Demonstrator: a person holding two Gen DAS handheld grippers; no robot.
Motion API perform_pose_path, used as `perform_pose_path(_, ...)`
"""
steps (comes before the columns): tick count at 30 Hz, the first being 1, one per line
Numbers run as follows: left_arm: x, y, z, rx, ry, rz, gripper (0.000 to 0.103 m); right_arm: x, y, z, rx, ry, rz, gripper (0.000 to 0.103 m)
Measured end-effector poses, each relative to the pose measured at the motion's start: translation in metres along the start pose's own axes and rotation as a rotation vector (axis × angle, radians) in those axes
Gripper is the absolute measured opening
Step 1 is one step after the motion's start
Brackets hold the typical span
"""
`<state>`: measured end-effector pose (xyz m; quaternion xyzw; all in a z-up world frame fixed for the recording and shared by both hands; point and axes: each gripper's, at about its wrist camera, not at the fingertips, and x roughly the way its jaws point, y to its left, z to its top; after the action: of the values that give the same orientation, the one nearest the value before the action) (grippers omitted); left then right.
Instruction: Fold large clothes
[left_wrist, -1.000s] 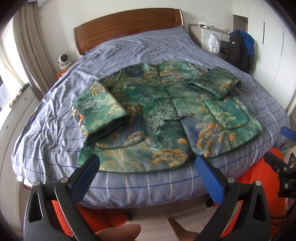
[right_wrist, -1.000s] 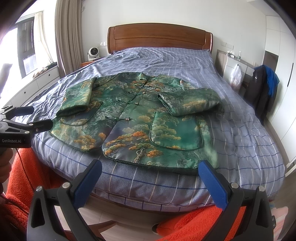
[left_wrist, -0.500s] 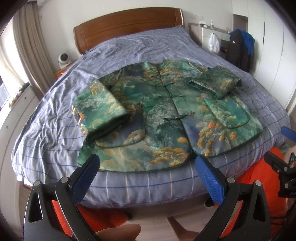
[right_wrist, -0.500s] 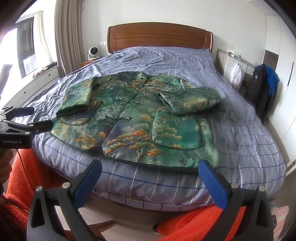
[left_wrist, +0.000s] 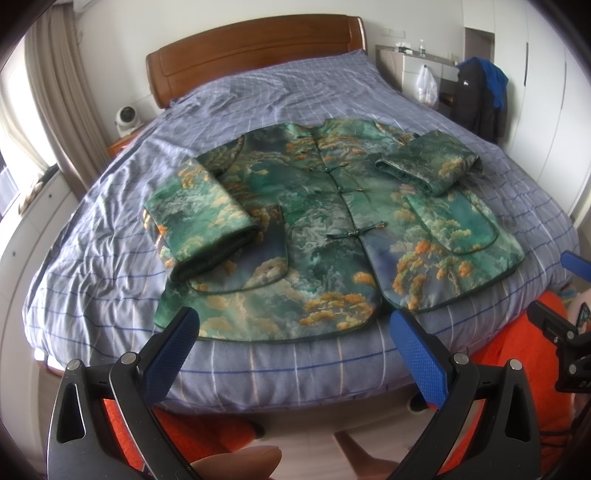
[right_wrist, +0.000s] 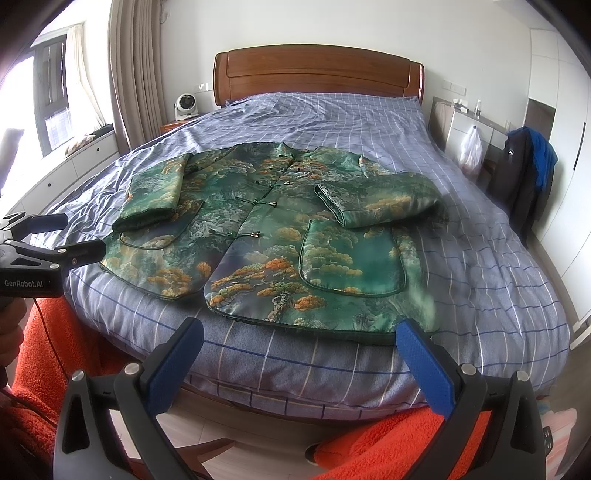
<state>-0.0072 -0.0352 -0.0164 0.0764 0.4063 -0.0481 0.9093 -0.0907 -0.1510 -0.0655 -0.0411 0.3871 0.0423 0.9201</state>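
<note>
A green brocade jacket (left_wrist: 317, 229) with orange tree patterns lies flat, front up, on the bed (left_wrist: 110, 266); it also shows in the right wrist view (right_wrist: 266, 236). Both sleeves are folded inward: one sleeve (left_wrist: 199, 218) at the left, the other sleeve (left_wrist: 432, 166) at the right. My left gripper (left_wrist: 295, 328) is open and empty, hovering just off the hem at the foot of the bed. My right gripper (right_wrist: 299, 336) is open and empty, near the hem's right half. The left gripper also shows at the left edge of the right wrist view (right_wrist: 51, 240).
The bed has a blue checked cover (right_wrist: 480, 258) and a wooden headboard (right_wrist: 317, 74). A small fan (right_wrist: 184, 105) stands on the bedside table. A dark jacket (right_wrist: 528, 173) and a plastic bag (right_wrist: 471, 151) hang at the right. Orange towelling (right_wrist: 66, 343) lies below the bed's foot.
Both grippers have edged slightly nearer the bed. The jacket has not moved, and both grippers stay open.
</note>
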Motion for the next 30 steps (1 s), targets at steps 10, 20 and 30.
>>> perform_pose_path(10, 0.002, -0.002, -0.001, 0.000, 0.010, 0.002, 0.103, 0.000, 0.000, 0.000, -0.001, 0.000, 0.000, 0.103)
perform_pose_path(20, 0.007, 0.008, -0.005, -0.041, 0.045, 0.014, 0.103, 0.003, -0.004, -0.004, 0.022, 0.008, 0.003, 0.103)
perform_pose_path(30, 0.080, 0.177, -0.002, -0.347, 0.166, -0.087, 0.103, 0.008, -0.043, -0.004, 0.121, 0.005, -0.016, 0.103)
